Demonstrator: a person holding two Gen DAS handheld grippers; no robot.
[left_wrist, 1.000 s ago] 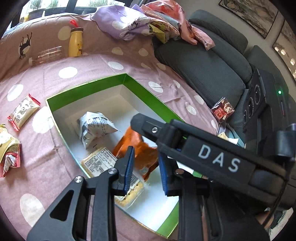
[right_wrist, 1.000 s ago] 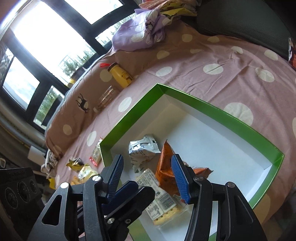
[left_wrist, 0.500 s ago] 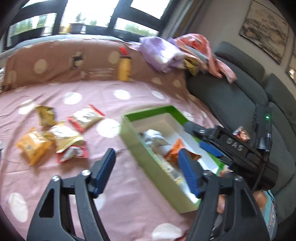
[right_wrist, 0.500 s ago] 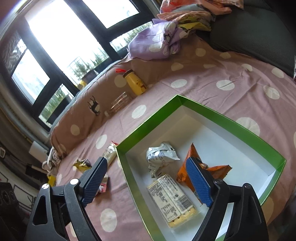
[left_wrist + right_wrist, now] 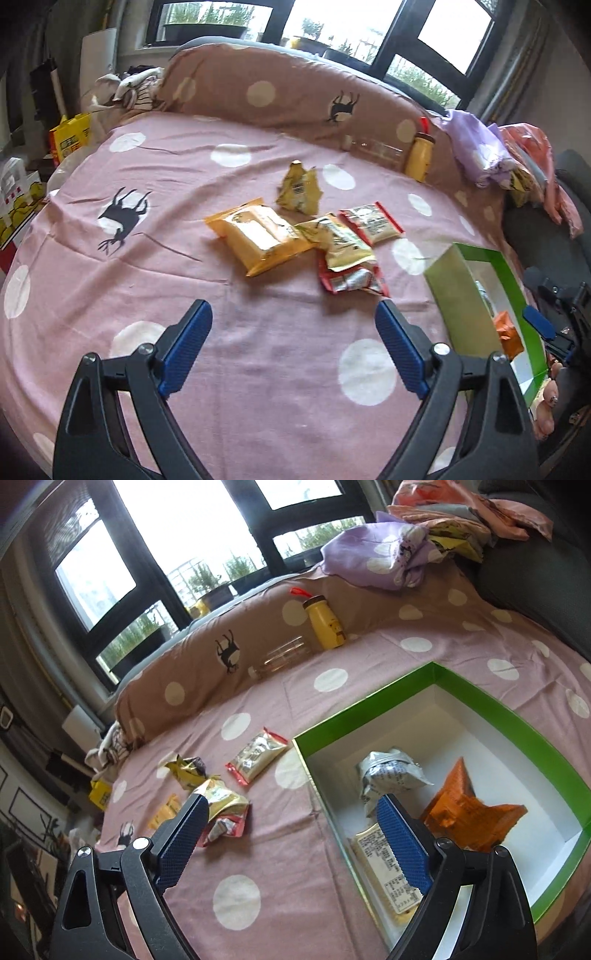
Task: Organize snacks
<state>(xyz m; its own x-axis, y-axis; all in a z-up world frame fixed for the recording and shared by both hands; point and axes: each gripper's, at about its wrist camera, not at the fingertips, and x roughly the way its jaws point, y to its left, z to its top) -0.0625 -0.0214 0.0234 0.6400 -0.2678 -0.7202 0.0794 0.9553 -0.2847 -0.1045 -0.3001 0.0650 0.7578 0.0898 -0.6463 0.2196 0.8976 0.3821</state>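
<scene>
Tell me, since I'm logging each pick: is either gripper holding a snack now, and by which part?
Nothing is held. The left gripper and right gripper are both opening, with nothing between their jaws.

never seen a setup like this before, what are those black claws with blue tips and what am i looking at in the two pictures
These are two hand-held grippers, each with a wide-angle camera looking forward along its two fingers. A person holds one in each hand; there is no robot arm.

The left wrist view shows the left gripper, its jaws opening with nothing between them, above a pink dotted bedspread. Ahead lie loose snacks: an orange-yellow packet, a crumpled yellow packet and a red-edged packet.

The right wrist view shows the right gripper, also opening and empty, at the green box. Inside are a silver packet, an orange packet and a flat labelled pack.

Nothing is held. The snacks are being sorted into the box.
</scene>
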